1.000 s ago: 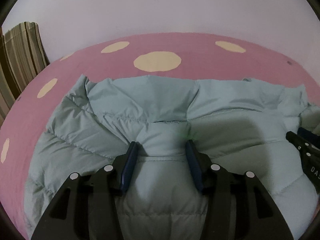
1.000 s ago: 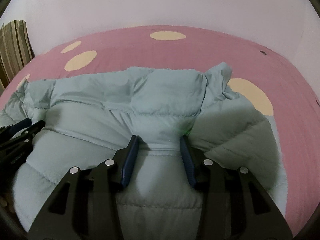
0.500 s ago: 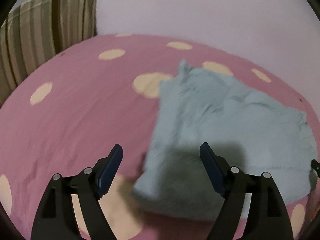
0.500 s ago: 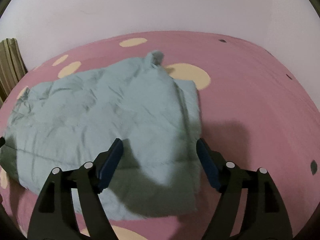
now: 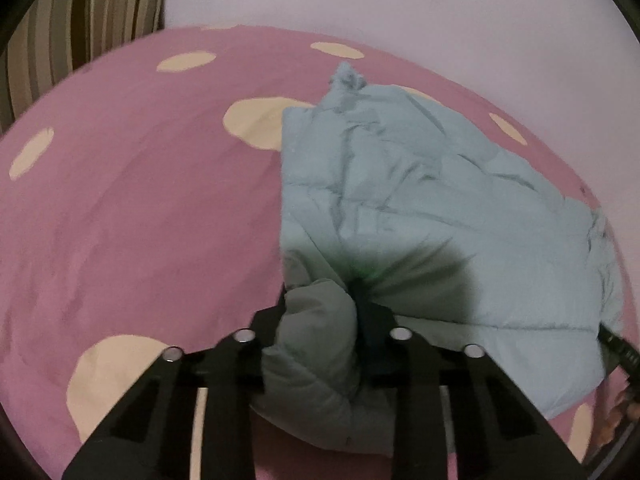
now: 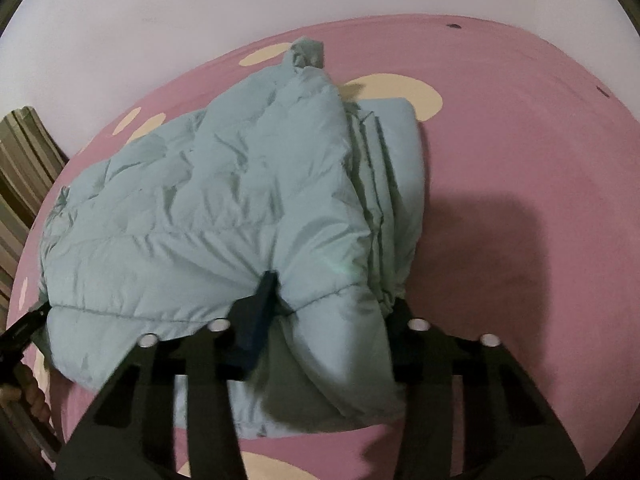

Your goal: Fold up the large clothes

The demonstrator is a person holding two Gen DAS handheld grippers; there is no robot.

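Observation:
A pale blue puffer jacket [image 5: 420, 200] lies folded on the pink bed sheet [image 5: 140, 208] with cream dots. My left gripper [image 5: 324, 320] is at the jacket's near left corner. Its jaws are closing, with a bunched fold of padding squeezed between the pads. In the right wrist view the jacket [image 6: 208, 200] spreads to the left, and my right gripper [image 6: 332, 304] is at the near right corner. Its jaws are closing too, with a thick roll of jacket pressed between them. The right finger in that view is hidden under the fabric.
A striped cloth [image 5: 80, 12] hangs at the far left beside the bed, also seen in the right wrist view [image 6: 24, 152]. A white wall [image 5: 400, 0] runs behind the bed. Bare pink sheet [image 6: 520, 160] extends to the right of the jacket.
Both grippers let go of the fold they held, opened wide and drew back. The jacket now lies folded over, and both have since closed on its near corners.

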